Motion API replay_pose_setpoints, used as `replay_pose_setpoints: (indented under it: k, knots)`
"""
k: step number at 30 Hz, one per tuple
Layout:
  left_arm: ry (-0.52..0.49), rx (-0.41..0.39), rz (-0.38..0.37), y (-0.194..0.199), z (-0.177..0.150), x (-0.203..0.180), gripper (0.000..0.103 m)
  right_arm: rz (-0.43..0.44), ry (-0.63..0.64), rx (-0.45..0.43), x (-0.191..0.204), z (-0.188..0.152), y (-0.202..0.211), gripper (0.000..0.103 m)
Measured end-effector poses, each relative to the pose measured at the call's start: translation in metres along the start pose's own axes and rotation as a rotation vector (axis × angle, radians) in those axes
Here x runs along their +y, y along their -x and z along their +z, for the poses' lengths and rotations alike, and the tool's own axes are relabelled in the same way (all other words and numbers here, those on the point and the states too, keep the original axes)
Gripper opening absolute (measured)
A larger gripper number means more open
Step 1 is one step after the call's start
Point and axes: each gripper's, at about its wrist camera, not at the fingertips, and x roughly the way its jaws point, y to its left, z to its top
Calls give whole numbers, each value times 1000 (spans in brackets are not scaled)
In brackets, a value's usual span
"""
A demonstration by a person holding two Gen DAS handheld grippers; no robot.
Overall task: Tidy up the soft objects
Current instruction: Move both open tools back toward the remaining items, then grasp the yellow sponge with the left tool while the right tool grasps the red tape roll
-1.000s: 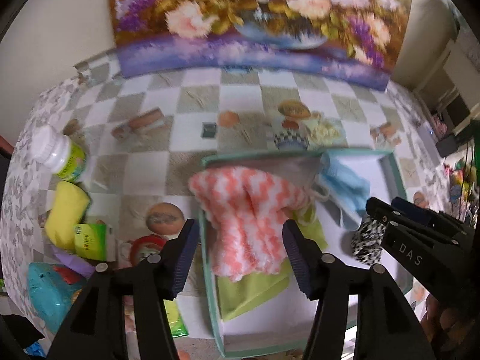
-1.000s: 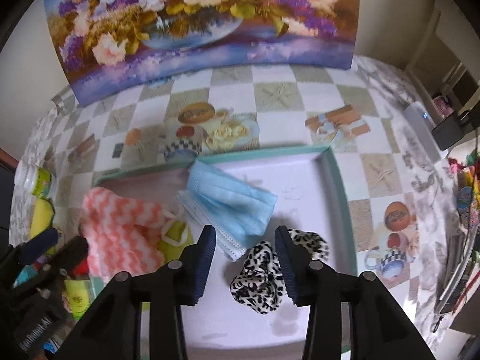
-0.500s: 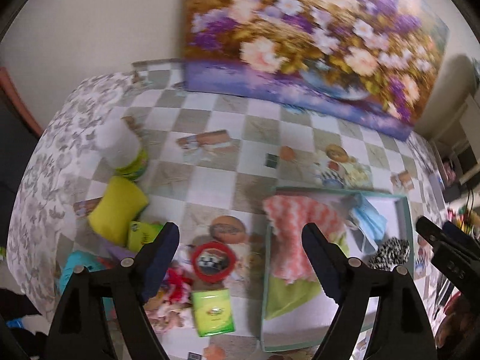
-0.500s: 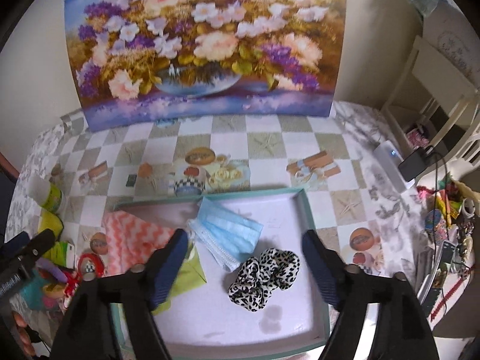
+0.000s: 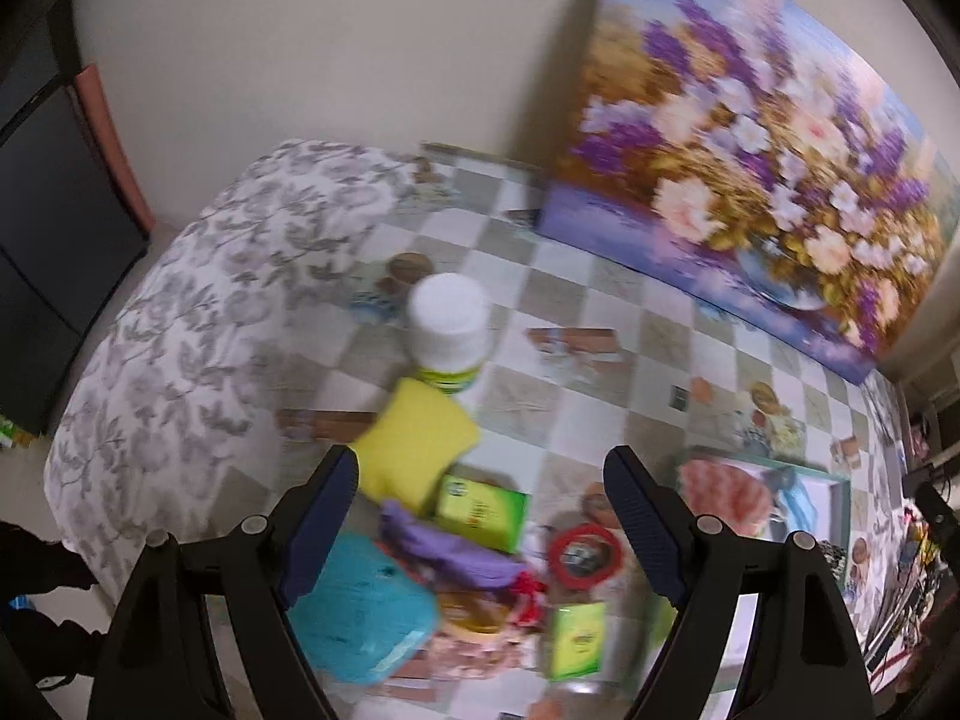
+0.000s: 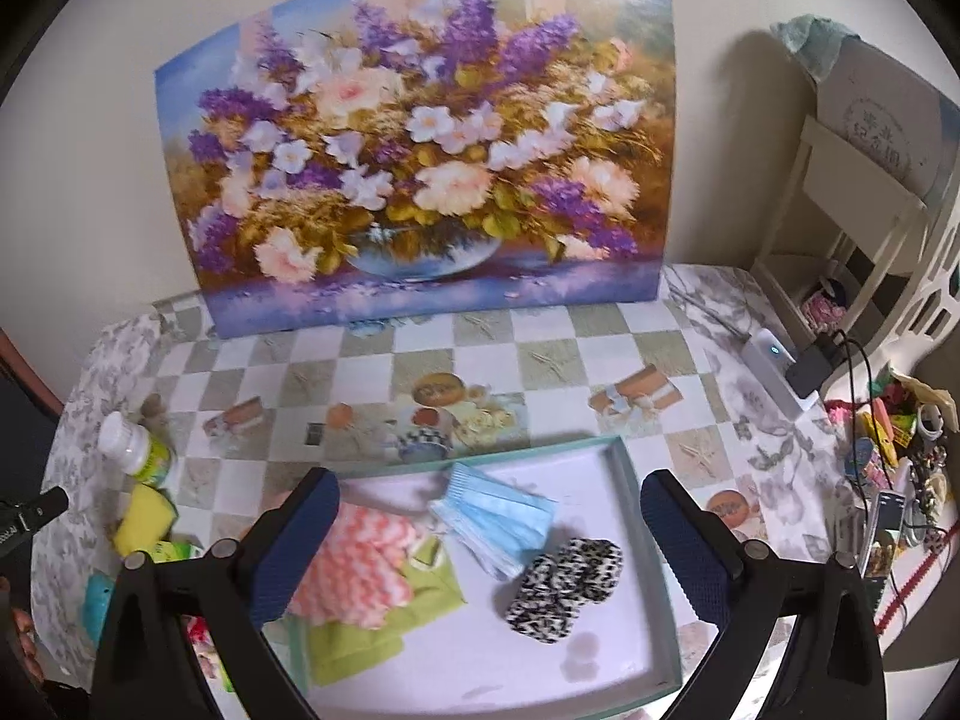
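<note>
Left gripper (image 5: 483,519) spread wide above yellow foam sponge (image 5: 414,449); right gripper (image 6: 489,543) spread wide over teal-rimmed white tray (image 6: 645,516), both holding nothing.

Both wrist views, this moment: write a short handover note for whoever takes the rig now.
Left gripper: open, empty, above the pile left of the tray.
Right gripper: open, empty, above the tray.
Done: pink chevron cloth, green cloth, blue face mask and leopard scrunchie are in the tray.
Left: yellow sponge, purple cloth and teal pouch lie outside with the white bottle and green packets.
</note>
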Motion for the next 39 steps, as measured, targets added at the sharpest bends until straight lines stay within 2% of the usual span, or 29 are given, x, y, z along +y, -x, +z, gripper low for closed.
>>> replay_pose_setpoints:
  k: [9,15,22,27,32,39]
  knots:
    - [64,10,92,-6,8,65,85,97,29,9,51,-1,-2,102]
    - [99,32,77,-15,9,89,85,138,100,48,99,-9,-14,102]
    - [84,68,74,-32,9,96,85,184,189,120,147,-28,-35,102]
    - [55,161,83,-66,2,93,85,200,250,205,176,-47,-65,102]
    - [38,219,83,-90,-2,90,85,204,281,294,195,-65,-97,102]
    - [20,240,82,-107,2,86,85,182,335,377,215,-85,-128,102]
